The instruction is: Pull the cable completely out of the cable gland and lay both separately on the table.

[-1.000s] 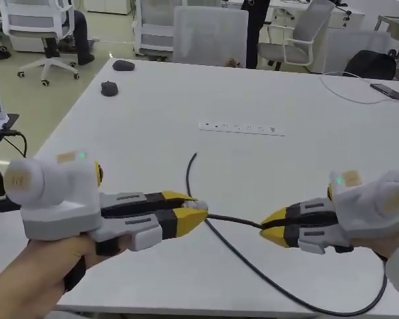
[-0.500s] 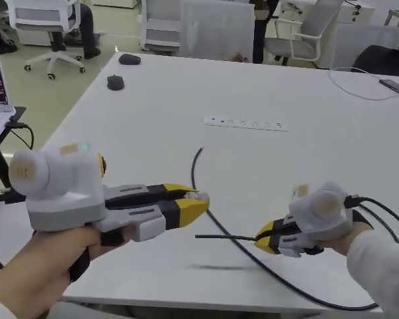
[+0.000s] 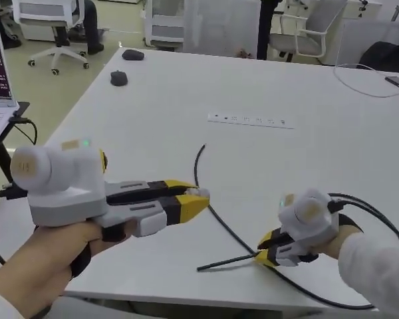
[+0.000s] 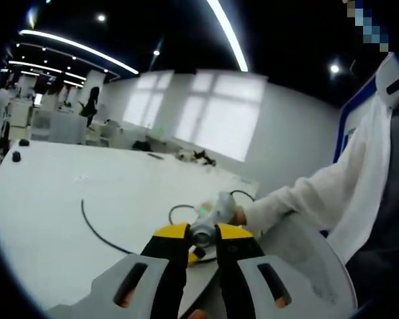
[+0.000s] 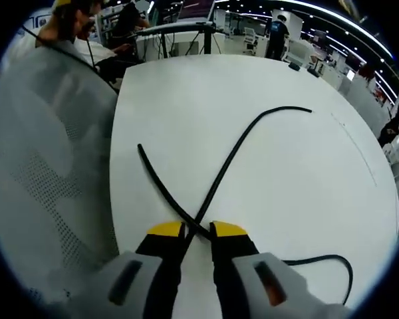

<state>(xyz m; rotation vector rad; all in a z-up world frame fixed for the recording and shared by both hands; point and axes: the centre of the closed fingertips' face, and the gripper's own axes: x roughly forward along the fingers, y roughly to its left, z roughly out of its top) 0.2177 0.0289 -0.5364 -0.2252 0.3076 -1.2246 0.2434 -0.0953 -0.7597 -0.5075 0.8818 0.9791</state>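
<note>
The cable (image 3: 195, 169) lies loose across the front half of the desk (image 3: 153, 100), crossing over itself. My right gripper (image 3: 263, 256) is clamped on it close to the front edge, and its free end pokes out to the left. My left gripper (image 3: 198, 198) is pinched on the small pale gland (image 4: 202, 234), held apart from the cable near the front left corner.

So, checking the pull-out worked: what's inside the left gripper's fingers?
A small pale grey cable gland, pinched between the yellow fingers. Its bore is covered by them.
</note>
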